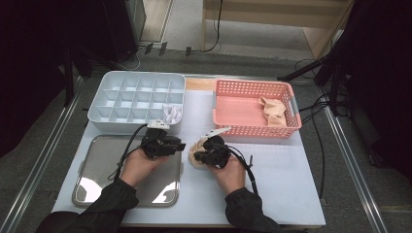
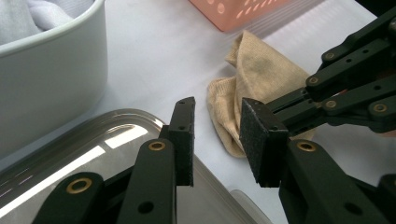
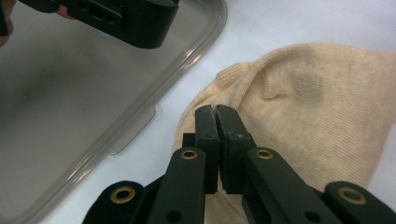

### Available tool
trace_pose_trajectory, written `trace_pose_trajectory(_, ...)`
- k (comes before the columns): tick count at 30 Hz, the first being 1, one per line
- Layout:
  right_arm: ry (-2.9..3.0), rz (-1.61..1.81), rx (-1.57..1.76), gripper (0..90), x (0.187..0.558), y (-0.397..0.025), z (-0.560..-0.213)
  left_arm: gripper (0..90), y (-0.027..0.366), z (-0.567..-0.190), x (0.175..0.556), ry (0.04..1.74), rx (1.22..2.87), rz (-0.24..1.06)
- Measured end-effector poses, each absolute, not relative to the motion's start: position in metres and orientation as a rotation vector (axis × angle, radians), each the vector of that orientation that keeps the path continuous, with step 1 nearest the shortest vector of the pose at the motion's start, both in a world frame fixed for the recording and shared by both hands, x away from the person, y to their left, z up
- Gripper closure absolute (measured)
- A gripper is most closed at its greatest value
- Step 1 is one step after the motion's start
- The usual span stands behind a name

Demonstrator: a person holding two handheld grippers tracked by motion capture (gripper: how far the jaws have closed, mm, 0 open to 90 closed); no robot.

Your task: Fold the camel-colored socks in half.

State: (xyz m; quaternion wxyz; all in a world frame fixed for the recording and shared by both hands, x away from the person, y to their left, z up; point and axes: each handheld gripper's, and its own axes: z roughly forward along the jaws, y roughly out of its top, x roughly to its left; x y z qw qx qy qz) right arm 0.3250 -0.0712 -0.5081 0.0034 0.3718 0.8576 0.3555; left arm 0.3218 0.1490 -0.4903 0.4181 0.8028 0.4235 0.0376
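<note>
A beige sock (image 1: 194,151) lies crumpled on the white table between my two grippers; it also shows as ribbed beige fabric (image 2: 254,84) (image 3: 317,107). My left gripper (image 1: 181,144) (image 2: 217,112) is open just right of the metal tray (image 1: 97,145), its jaws a short way from the sock's near end and empty. My right gripper (image 1: 198,156) (image 3: 216,112) is shut, its tips low over the sock's edge; I see no fabric between the pads. Its black linkage (image 2: 345,88) reaches across the sock from the right.
A white divided organizer (image 1: 136,92) (image 2: 46,70) stands at the back left, with a white cloth (image 1: 172,114) in its near-right compartment. A pink basket (image 1: 243,128) at the back right holds another beige sock (image 1: 273,110). The tray's rim (image 3: 187,56) runs beside the sock.
</note>
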Motion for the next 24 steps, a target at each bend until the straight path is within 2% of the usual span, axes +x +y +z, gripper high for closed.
trace_pose_trajectory(7,2.685,1.147,1.179,90.0,0.328,-0.074,-0.514,67.1,0.143,-0.492,0.321,1.049,2.024,0.084)
trace_pose_trajectory(12,2.677,1.147,1.17,84.6,0.325,-0.076,-0.505,66.9,0.138,-0.492,0.322,1.036,2.03,0.077)
trace_pose_trajectory(24,2.583,1.195,1.218,82.2,0.32,-0.108,-0.484,68.2,0.128,-0.486,0.323,1.011,2.04,0.067)
